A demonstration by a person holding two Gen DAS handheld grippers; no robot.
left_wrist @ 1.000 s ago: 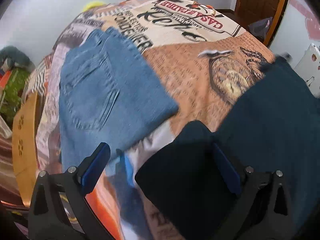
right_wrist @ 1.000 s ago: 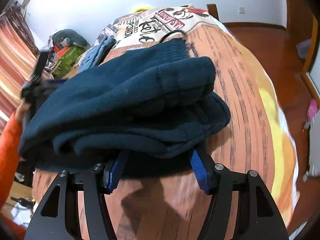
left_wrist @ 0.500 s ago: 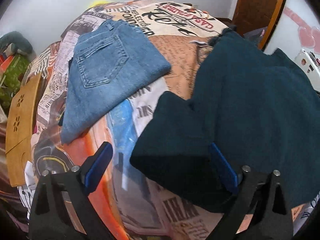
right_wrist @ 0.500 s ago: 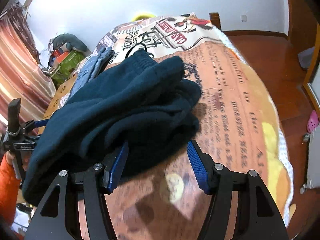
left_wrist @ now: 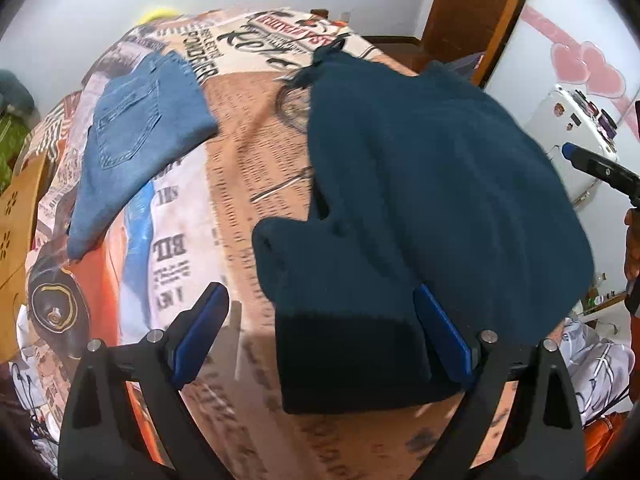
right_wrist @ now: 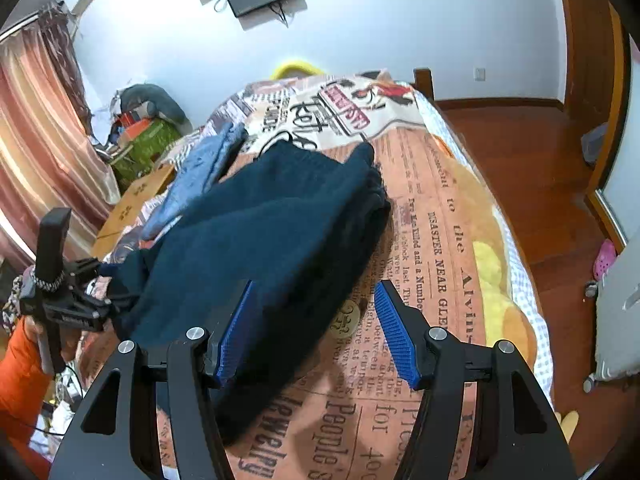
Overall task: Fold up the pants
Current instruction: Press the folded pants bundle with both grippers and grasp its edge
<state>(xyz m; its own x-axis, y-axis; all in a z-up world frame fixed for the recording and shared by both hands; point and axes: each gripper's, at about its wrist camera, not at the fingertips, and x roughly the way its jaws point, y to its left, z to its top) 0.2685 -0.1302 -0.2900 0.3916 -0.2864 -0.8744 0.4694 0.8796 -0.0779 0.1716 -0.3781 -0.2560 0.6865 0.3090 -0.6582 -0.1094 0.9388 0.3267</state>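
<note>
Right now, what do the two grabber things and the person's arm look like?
Each gripper, the left gripper and the right gripper, is a black frame of two angled arms with triangular cut-outs and silver bolts. Each finger ends in a flat blue pad with fine ridges. Seen from the right camera, the left one has a tall black handle. The person wears an orange sleeve.
</note>
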